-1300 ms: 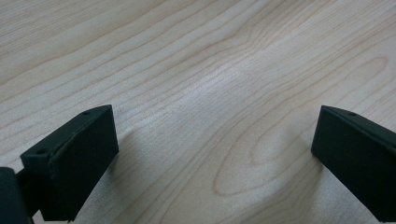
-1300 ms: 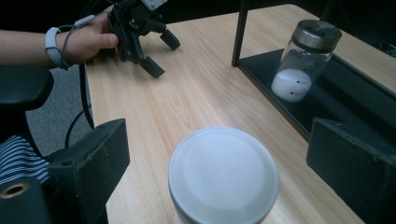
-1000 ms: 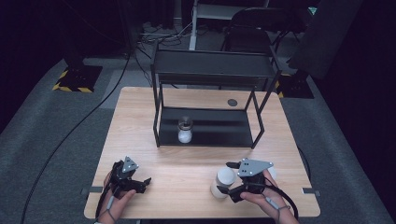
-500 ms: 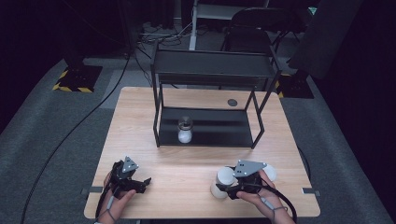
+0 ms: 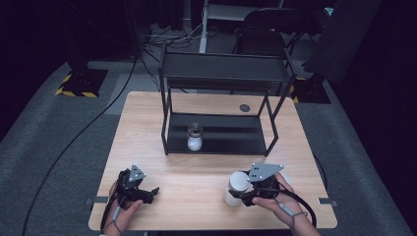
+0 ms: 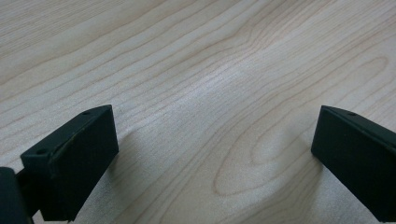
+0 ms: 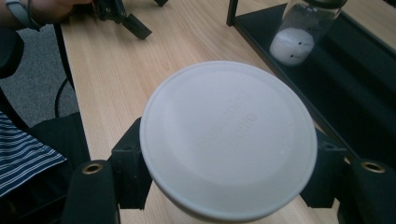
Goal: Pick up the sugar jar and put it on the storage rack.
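Since the earlier frame, the right gripper (image 5: pixel 242 194) has shifted slightly leftward along the table's near edge and its jaws have closed onto the white container (image 5: pixel 236 187), which now sits clamped between them.

Farthest left, the left gripper (image 5: pixel 153 192) rests low over the wooden table (image 5: pixel 196 172) near its front left corner, held in the person's left hand (image 5: pixel 125 209). Its jaws stand wide apart with only bare wood grain between them, gripping nothing.

Ahead of it and to its right stands the black two-tier rack (image 5: pixel 223 73). On the rack's lower shelf sits a clear glass jar (image 5: pixel 194 136) with white contents at its bottom, well apart from both grippers.

To the right, the white container's round lid (image 7: pixel 229 137) lies directly between the right gripper's two black jaws, one pressing on each side just under the lid's rim. The container appears upright on the table, though its base is hidden in the right gripper view. The jar lies beyond this gripper, up and to the right in its own view.
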`<state>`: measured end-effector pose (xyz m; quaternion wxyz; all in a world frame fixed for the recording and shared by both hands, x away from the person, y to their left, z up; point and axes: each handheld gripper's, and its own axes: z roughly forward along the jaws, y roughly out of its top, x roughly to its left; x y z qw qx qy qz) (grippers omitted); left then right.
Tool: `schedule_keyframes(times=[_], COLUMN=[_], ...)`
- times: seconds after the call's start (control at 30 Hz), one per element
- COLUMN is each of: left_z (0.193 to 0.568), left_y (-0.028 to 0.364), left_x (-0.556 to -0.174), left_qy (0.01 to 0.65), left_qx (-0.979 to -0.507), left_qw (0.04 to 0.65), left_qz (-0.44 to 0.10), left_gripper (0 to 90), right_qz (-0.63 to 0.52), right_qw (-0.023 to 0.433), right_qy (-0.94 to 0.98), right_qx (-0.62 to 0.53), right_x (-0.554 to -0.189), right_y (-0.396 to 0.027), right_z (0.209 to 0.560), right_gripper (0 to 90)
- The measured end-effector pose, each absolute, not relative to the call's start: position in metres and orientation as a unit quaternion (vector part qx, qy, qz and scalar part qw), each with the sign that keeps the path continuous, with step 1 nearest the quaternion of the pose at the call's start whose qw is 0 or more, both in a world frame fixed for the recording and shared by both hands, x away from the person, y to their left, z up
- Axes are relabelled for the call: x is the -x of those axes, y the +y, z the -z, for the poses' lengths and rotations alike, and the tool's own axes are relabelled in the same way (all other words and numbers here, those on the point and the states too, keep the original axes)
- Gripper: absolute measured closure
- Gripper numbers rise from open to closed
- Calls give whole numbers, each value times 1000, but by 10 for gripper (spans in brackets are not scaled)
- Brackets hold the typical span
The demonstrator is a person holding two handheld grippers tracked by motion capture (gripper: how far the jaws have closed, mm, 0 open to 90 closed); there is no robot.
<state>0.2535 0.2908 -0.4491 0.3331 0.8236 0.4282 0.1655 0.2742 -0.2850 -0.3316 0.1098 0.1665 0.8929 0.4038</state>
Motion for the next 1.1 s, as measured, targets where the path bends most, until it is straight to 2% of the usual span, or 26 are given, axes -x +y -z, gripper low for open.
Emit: schedule_keyframes(times=[0.47,1.1], left_z=[449,449], left_y=[291,291], left_x=[-254,-254], left_qy=[428,428], left_qx=[-824,-824], left_qw=[333,333], left_qz=[-165,-165], left_gripper=[5,5], right_qz=[-418,-428], right_qw=[116,141], right_qy=[887,880], right_qx=[-161,-151], right_x=[-291,-323], right_y=[-291,-287], right_z=[291,258], right_gripper=[334,334])
